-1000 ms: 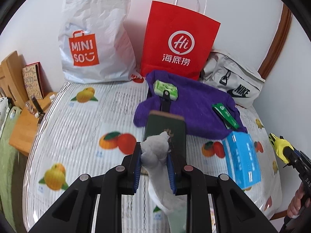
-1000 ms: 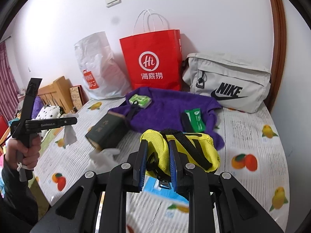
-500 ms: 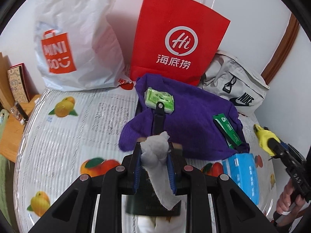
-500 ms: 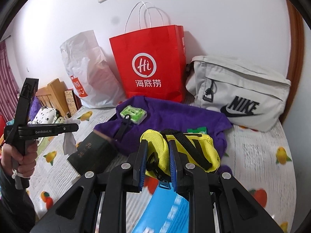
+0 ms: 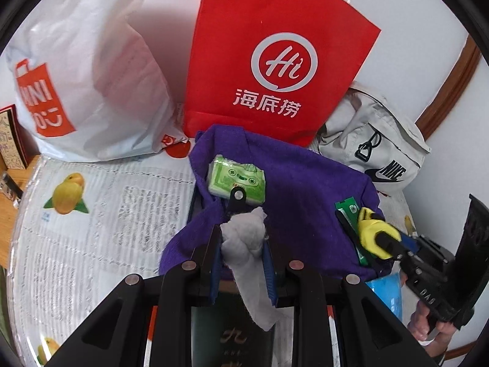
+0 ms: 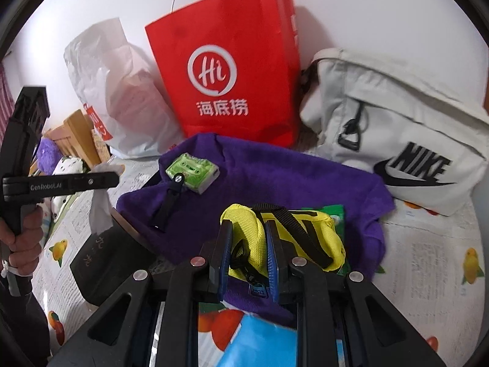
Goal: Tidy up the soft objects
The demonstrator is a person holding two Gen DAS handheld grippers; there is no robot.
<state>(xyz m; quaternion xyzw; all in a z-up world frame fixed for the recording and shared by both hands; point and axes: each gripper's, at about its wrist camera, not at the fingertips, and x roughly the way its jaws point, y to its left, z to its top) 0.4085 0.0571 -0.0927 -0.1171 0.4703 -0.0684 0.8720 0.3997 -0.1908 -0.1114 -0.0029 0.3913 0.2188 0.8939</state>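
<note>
the left tool [image 5: 243,263] is clamped on a white cloth [image 5: 244,244]; the right tool [image 6: 247,253] is clamped on a yellow pouch [image 6: 293,238], both above the purple towel [image 6: 275,180].

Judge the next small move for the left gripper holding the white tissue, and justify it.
Probably carry on toward the red paper bag: the left gripper is clamped on the white tissue, above the purple towel.

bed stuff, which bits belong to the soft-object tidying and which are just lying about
In the job:
crumpled white cloth in left tool
yellow fabric pouch in right tool
purple towel

Lying about:
green cassette-shaped case
dark green box
blue packet
</note>
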